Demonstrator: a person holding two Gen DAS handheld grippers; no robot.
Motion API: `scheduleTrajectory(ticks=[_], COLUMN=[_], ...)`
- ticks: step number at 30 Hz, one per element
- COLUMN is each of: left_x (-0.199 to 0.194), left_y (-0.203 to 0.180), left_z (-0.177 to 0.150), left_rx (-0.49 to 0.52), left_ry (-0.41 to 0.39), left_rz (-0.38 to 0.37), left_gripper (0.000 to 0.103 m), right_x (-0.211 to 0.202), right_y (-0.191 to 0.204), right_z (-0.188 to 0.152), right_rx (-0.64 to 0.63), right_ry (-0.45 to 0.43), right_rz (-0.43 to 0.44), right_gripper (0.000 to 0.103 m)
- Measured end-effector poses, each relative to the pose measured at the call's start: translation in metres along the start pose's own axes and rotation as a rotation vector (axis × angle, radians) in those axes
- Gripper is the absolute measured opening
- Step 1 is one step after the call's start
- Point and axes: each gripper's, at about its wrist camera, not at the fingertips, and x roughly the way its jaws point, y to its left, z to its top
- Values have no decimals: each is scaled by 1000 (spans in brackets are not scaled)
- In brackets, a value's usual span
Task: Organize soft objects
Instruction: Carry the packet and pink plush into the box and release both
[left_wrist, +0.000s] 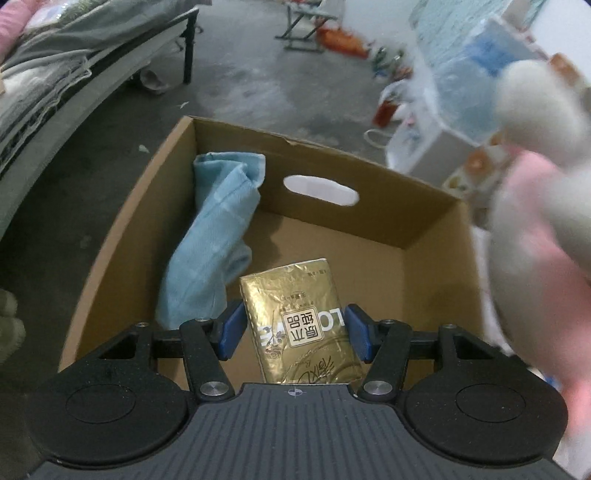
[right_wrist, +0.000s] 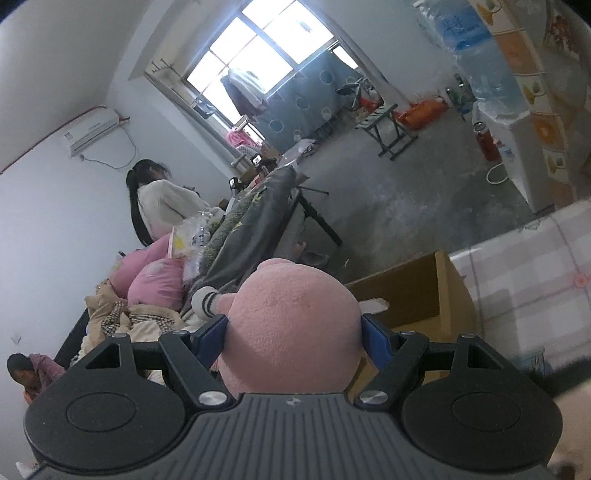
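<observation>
left tongs (left_wrist: 293, 332): squeezing a gold tissue pack (left_wrist: 299, 317), low middle of frame, over the cardboard box (left_wrist: 369, 181) | blue towel (left_wrist: 214, 229): inside box, left side | right tongs (right_wrist: 294, 338): squeezing a pink plush toy (right_wrist: 291, 325), bottom middle, beside the box

Brown cardboard box with handle cutout (left_wrist: 369, 177): you have one.
Crumpled light-blue cloth (left_wrist: 218, 225): one, in your box.
Gold foil tissue pack (left_wrist: 303, 317): one.
Pink plush toy (right_wrist: 291, 325): one.
Pink pillows (right_wrist: 155, 280): two.
</observation>
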Motion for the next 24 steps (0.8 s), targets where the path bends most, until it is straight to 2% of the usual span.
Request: scheduleTrajectory(ticks=[5,7,10,12,16,21,24], left_x=[51,65,82,87,81,40,19], left_y=[-10,-13,-15,-13,-7,10,16], left_z=[20,21,24,24,25,24,25], left_rx=[52,69,85,88,33,-53,-66], left_ry=[58,57,59,57,27,-43,-90], left_rz=[39,56,51,41,22,-24,-1], left_gripper=[58,59,59,63,67,69,70], right_x=[13,13,15,14,12,8,15], right_y=[-28,-35,-45,-48,-47,-29,-14], right_z=[4,5,7,6,8,12,13], right_rx=[2,9,2,-8,-32,-133,-216], right_ry=[1,-3,-15,-20,-21,-17,21], right_rz=[-14,-12,-13,-15,-10,-36,-70], right_gripper=[58,58,58,58,58,58,58])
